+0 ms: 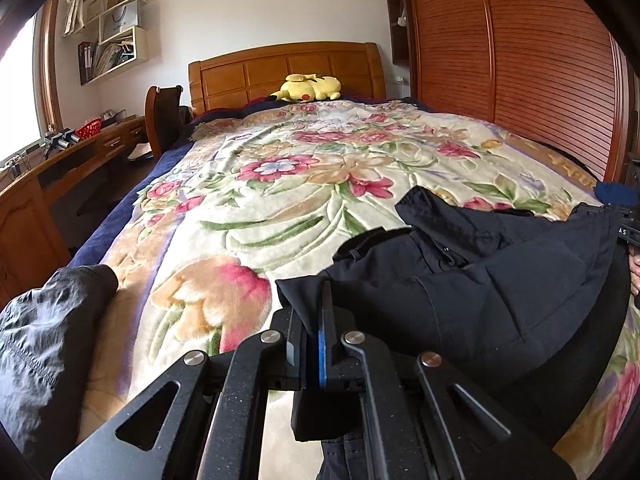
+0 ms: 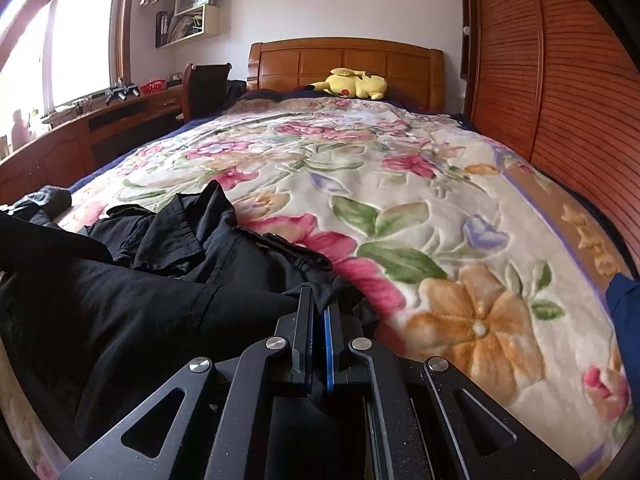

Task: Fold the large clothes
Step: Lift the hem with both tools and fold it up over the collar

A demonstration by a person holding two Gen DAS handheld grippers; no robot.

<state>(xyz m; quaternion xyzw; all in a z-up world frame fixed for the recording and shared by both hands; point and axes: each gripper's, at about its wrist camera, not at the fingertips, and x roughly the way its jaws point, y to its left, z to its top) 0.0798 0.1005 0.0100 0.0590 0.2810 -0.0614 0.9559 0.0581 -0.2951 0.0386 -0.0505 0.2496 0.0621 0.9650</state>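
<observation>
Across the near end of the bed, a large black garment (image 1: 480,280) lies rumpled on the floral blanket (image 1: 280,184), its dark fabric bunched in folds with a flap standing up towards the far side and a strap-like edge trailing onto the flowers. Low in the left wrist view, the left gripper (image 1: 318,312) has its jaws pressed together on a near corner of that garment, the cloth pinched between the black fingers and the blue pad. At the right edge of the same view the other device shows only in part, beside a sliver of a hand. Seen from the right wrist camera, the right gripper (image 2: 320,308) is likewise clamped on the black garment (image 2: 140,300), fabric drawn up between its closed fingers, with the bulk of the cloth spreading to the left and the bare floral blanket (image 2: 440,200) stretching to the right. A grey crinkled garment (image 1: 44,340) lies at the near left edge of the bed. At the far end a yellow plush toy (image 1: 308,88) rests against the wooden headboard (image 1: 280,68). A slatted wooden wardrobe (image 1: 520,60) runs along the right side, and a wooden desk (image 1: 72,156) with a red basket (image 1: 89,126) stands along the left, under wall shelves (image 1: 116,40) beside a bright window.
</observation>
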